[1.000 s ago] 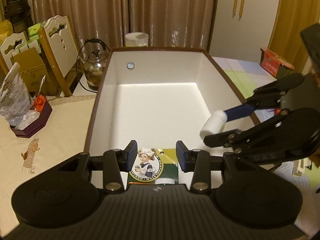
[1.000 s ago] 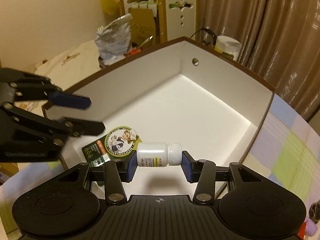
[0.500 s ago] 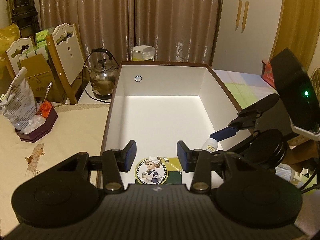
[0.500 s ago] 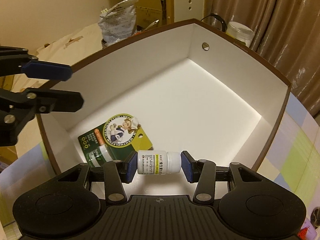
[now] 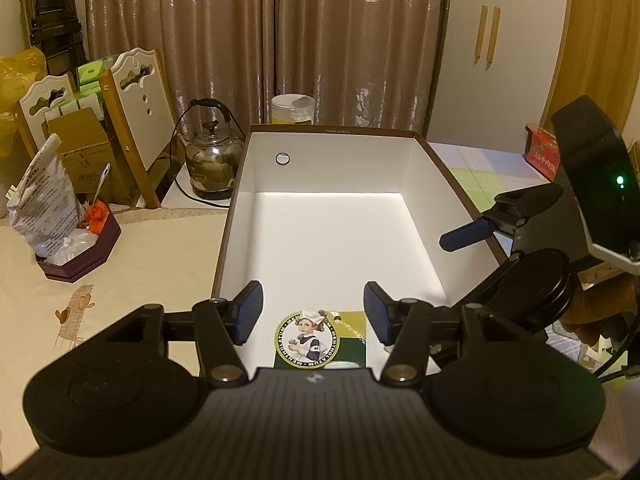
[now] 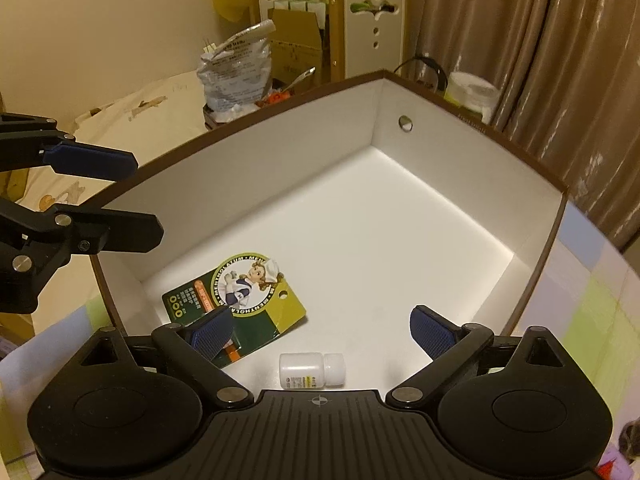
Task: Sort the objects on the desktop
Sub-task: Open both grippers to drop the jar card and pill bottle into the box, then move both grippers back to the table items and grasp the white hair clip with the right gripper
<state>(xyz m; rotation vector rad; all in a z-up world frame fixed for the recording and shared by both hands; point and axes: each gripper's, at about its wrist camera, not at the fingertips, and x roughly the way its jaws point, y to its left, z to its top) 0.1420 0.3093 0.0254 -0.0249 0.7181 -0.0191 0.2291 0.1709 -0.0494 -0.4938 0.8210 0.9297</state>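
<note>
A white box with a brown rim (image 5: 230, 216) (image 6: 552, 232) stands on the table. A green Mentholatum card pack (image 5: 310, 340) (image 6: 240, 296) lies flat at its near end. A small white pill bottle (image 6: 312, 370) lies on its side on the box floor beside the card. My right gripper (image 6: 322, 332) is open and empty, just above the bottle; it also shows in the left wrist view (image 5: 472, 236). My left gripper (image 5: 312, 312) is open and empty above the near edge of the box, over the card; it also shows in the right wrist view (image 6: 104, 200).
On the cream tablecloth to the left stand a dark hexagonal tray (image 5: 80, 252) with a plastic bag (image 5: 44, 204). A glass kettle (image 5: 212, 160), a white jar (image 5: 292, 110) and chairs (image 5: 132, 120) lie behind the box. A red box (image 5: 544, 152) sits far right.
My right gripper has opened and let go of the white bottle, which now lies on the box floor. Both grippers have drawn back and upward from the box.
</note>
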